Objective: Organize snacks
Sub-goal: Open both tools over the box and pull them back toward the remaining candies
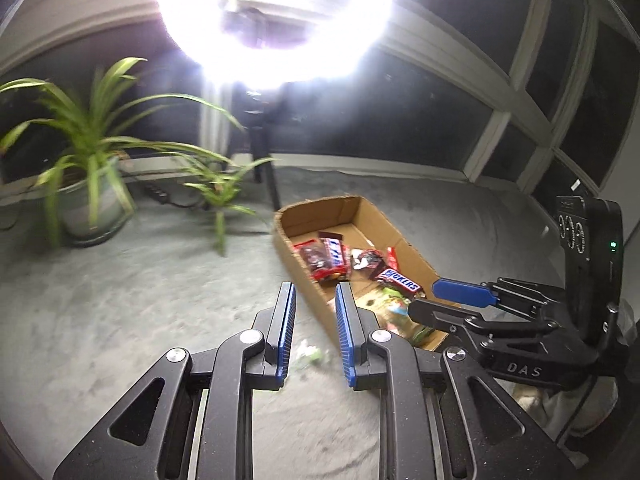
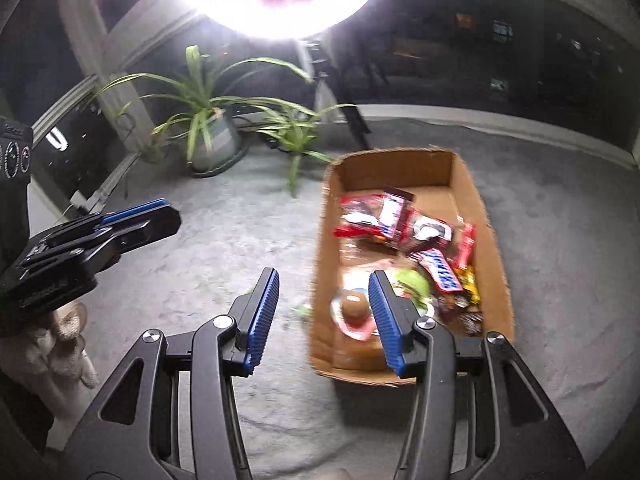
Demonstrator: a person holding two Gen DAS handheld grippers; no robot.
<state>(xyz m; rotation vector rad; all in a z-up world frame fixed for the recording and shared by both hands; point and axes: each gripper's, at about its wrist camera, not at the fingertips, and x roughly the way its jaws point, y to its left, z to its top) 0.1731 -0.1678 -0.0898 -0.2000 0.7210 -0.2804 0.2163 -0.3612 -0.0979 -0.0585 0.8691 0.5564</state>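
On grey carpet (image 2: 200, 280) by dark windows (image 1: 440, 120), a snack-filled cardboard box (image 2: 496, 248) is seen; both grippers' fingers (image 1: 285, 320) (image 2: 262, 312) are held apart, empty.

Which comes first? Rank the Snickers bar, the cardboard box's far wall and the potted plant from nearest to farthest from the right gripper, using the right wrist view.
From the right gripper:
1. Snickers bar: in the box, just beyond the right finger.
2. Far wall of the cardboard box: straight ahead, past the snack pile.
3. Potted plant: on the carpet, far left, near the window.
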